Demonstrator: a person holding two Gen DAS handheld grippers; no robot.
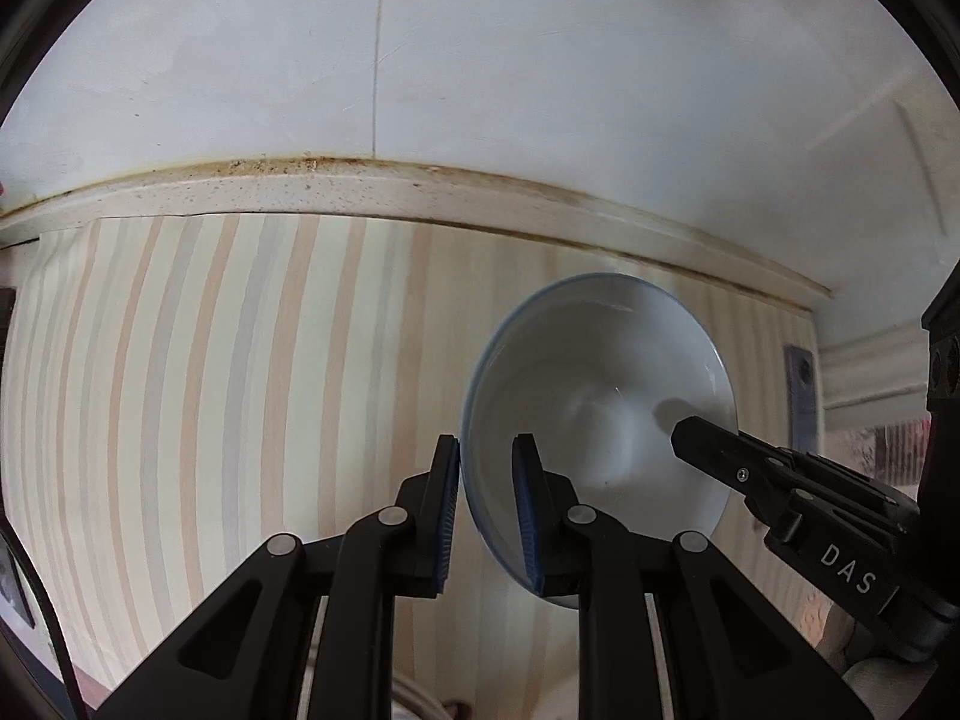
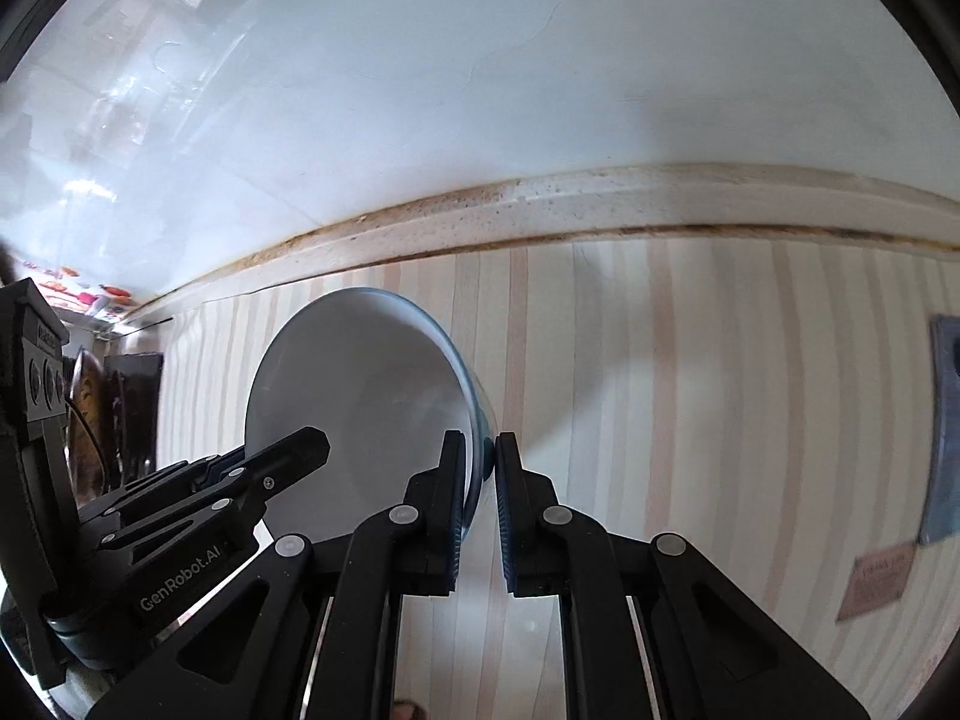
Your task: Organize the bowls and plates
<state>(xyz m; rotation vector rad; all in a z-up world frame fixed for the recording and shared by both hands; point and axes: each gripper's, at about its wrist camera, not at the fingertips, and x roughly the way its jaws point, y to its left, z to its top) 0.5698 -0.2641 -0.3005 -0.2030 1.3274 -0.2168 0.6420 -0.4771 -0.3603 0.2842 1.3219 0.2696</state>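
Your left gripper [image 1: 486,504] pinches the bowl's [image 1: 600,396] left rim: one blue pad [image 1: 449,516] sits outside the wall, the other inside, and the rim runs between them. The bowl is white with a thin blue edge, held up in the air and tipped so its opening faces both cameras, in front of the striped wallpaper [image 1: 210,390]. In the left wrist view, the tip of your right gripper reaches in over the bowl's right side.

In the right wrist view, the bowl [image 2: 360,396] lies left of centre, and your right gripper [image 2: 479,504] is clamped on its right rim, pads nearly together with the rim between them. Above the wallpaper runs a stained cornice [image 2: 600,207], then the pale ceiling [image 2: 480,60]. A grey plate [image 2: 945,426] is fixed to the wall at far right.
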